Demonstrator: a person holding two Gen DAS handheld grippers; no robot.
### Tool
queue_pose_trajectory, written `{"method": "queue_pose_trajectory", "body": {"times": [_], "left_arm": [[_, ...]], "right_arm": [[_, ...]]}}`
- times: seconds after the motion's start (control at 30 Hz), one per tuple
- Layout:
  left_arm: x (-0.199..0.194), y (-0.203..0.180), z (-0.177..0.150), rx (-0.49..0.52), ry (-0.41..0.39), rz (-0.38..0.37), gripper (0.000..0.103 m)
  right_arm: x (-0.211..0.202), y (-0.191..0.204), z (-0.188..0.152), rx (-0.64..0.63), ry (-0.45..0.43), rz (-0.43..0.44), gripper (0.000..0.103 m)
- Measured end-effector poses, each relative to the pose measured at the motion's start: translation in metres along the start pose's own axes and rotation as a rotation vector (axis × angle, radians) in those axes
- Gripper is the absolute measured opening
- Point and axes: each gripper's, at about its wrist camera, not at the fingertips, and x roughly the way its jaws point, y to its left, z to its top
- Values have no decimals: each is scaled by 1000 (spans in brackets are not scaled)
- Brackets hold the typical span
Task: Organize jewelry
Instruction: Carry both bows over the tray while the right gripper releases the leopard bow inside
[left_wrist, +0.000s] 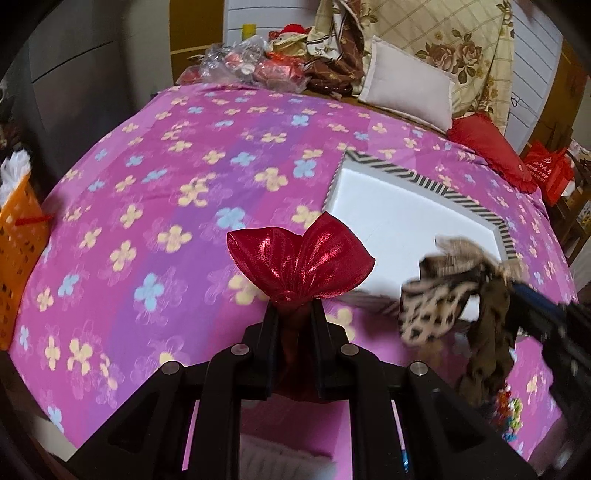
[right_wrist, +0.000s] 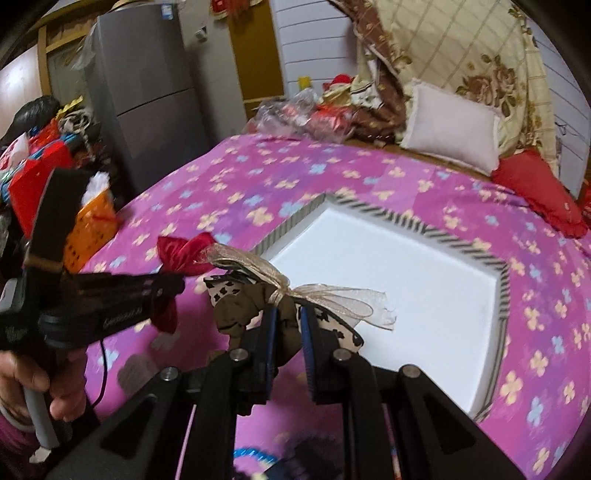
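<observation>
My left gripper (left_wrist: 294, 308) is shut on the neck of a shiny red pouch (left_wrist: 301, 258), held above the bed. It also shows in the right wrist view (right_wrist: 173, 284) with the red pouch (right_wrist: 184, 253). My right gripper (right_wrist: 287, 314) is shut on a leopard-print pouch (right_wrist: 251, 306) tied with a sheer beige ribbon (right_wrist: 332, 295). In the left wrist view the leopard pouch (left_wrist: 436, 310) hangs at the right, beside the red one. A white tray with a striped rim (right_wrist: 461, 258) lies on the bed just beyond both pouches; it also shows in the left wrist view (left_wrist: 424, 181).
The bed has a pink flowered sheet (left_wrist: 166, 206). A white pillow (right_wrist: 452, 129), red cushion (right_wrist: 539, 188), folded quilt and plastic bags lie at the far end. An orange basket (left_wrist: 18, 251) stands at the left edge. Coloured beads (left_wrist: 511, 410) lie at lower right.
</observation>
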Motion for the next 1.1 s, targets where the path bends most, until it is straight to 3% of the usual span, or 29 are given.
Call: {"method": "queue_pose_trajectory", "body": {"times": [0.33, 0.6, 1.1], "left_arm": [[23, -31, 28, 51, -2, -6, 10], [55, -44, 41, 69, 25, -1, 10], [104, -48, 45, 81, 85, 32, 10]], "right_arm": [[49, -48, 48, 56, 39, -40, 13], [109, -75, 75, 138, 84, -16, 13], [184, -74, 96, 163, 149, 0, 13]]}}
